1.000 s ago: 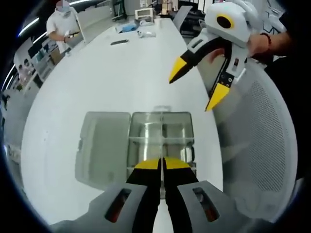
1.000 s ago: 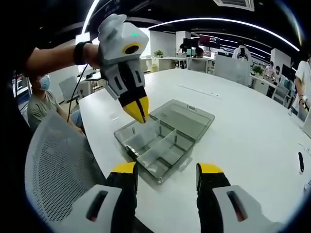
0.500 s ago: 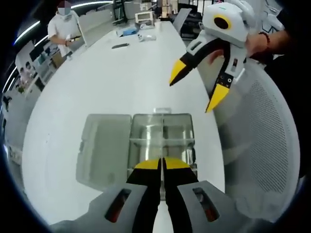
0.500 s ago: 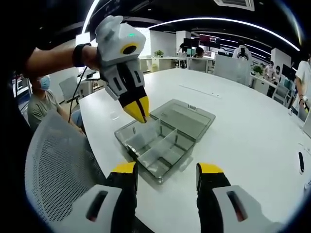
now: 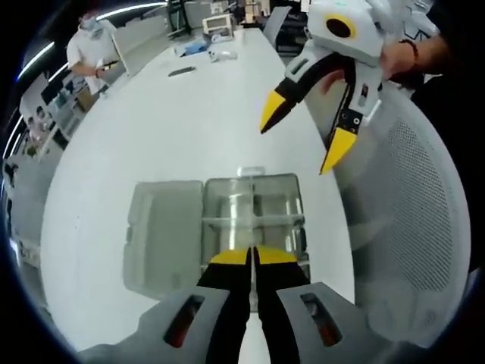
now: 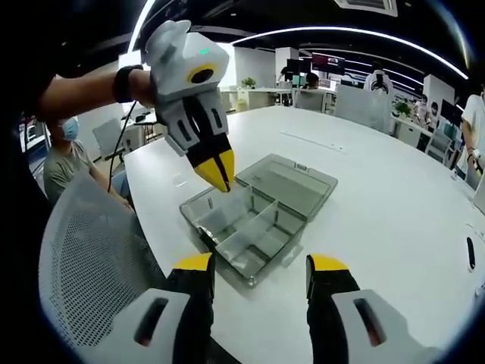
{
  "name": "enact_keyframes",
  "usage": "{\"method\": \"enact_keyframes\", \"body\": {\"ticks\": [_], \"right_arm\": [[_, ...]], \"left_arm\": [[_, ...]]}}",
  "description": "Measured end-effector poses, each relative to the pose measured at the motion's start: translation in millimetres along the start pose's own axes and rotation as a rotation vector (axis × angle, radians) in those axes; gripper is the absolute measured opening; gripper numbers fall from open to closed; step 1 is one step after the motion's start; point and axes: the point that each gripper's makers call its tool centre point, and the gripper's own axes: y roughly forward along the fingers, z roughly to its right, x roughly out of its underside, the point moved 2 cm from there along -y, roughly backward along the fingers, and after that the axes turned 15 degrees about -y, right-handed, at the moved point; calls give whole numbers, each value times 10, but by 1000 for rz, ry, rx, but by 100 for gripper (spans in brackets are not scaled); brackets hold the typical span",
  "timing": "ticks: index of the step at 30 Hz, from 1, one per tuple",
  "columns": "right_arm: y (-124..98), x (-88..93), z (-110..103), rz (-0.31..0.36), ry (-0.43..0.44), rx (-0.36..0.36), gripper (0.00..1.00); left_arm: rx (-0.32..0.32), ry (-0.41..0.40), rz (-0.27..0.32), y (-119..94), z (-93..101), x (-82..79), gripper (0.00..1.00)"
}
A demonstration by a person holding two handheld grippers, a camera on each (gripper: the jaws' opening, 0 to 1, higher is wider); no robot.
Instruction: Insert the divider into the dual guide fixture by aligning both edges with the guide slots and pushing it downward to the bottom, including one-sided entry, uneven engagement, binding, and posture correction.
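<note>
Overhead, left hand-held gripper [image 6: 218,171], jaws closed, above clear box [image 6: 258,220]

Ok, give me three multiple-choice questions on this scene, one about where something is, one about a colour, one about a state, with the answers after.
1. Where does the left gripper hang?
A. over the box's near-left corner
B. over the open lid
C. off the table

2. What colour are the gripper tips?
A. red
B. yellow
C. blue

3. How do the right gripper's jaws stand?
A. shut on the divider
B. shut on nothing
C. open

Answers:
1 A: in the right gripper view its tips sit at the corner of the box, away from the lid.
2 B: yellow shows on all the tips.
3 C: a wide gap separates the jaws, with nothing between them.
</note>
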Motion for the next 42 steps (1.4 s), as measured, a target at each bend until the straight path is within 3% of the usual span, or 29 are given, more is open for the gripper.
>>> {"method": "enact_keyframes", "body": {"ticks": [11, 21, 30, 42], "right_arm": [[-2, -7, 6, 5, 3, 2, 45], [3, -5, -4, 6, 6, 1, 45], [9, 16, -15, -1, 6, -4, 45], [-4, 23, -7, 0, 11, 0, 45]], "left_arm": [[0, -25, -11, 0, -9, -13, 0], [-2, 0, -30, -1, -2, -35, 0], [-1, -1, -37, 68, 12, -34, 0], [7, 14, -88, 221, 7, 15, 0]]}}
